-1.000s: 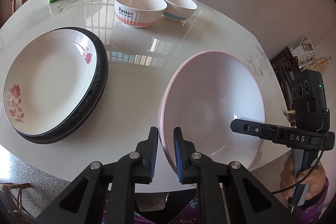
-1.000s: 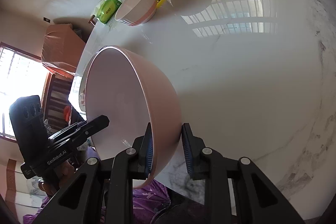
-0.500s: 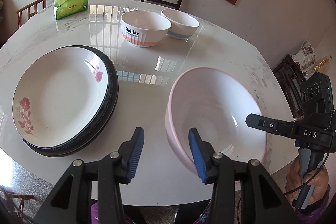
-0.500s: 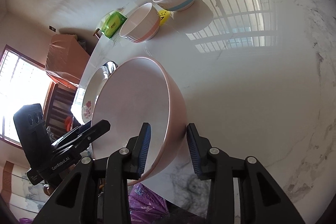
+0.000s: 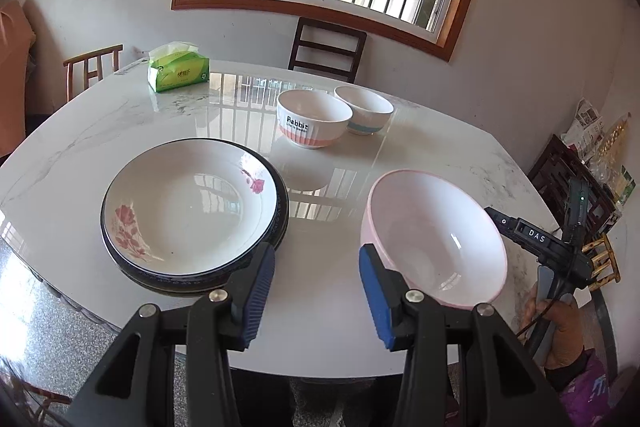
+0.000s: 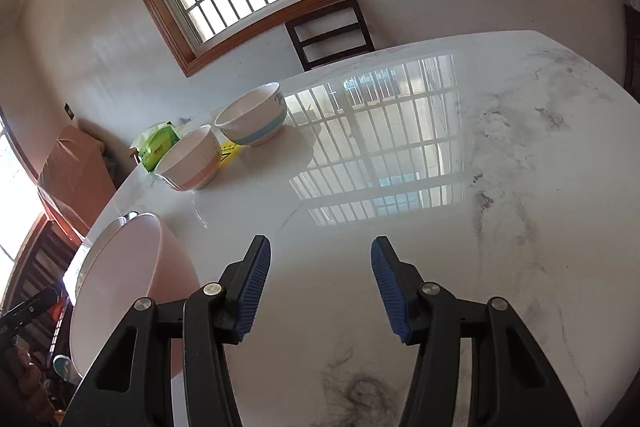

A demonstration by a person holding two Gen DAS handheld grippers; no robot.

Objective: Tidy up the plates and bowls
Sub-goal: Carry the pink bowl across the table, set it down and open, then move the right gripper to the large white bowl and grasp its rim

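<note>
A large pink bowl (image 5: pixel 434 239) stands on the white marble table (image 5: pixel 328 287) near its front right; it also shows in the right wrist view (image 6: pixel 120 291). My left gripper (image 5: pixel 317 275) is open and empty, just left of that bowl. My right gripper (image 6: pixel 320 279) is open and empty, to the right of the bowl, over bare table. A white floral plate (image 5: pixel 188 207) lies on a dark plate (image 5: pixel 280 227) at the left. Two small bowls stand farther back: a "Rabbit" bowl (image 5: pixel 312 125) and a blue-banded bowl (image 5: pixel 364 111).
A green tissue pack (image 5: pixel 178 71) sits at the table's far left. Chairs (image 5: pixel 326 47) stand behind the table under the window. A dark shelf with bags (image 5: pixel 592 163) is at the right. The right gripper's body (image 5: pixel 556 243) shows beside the pink bowl.
Both grippers were shut on the pink bowl's rim; both have opened and drawn back. The bowl now rests on the table.
</note>
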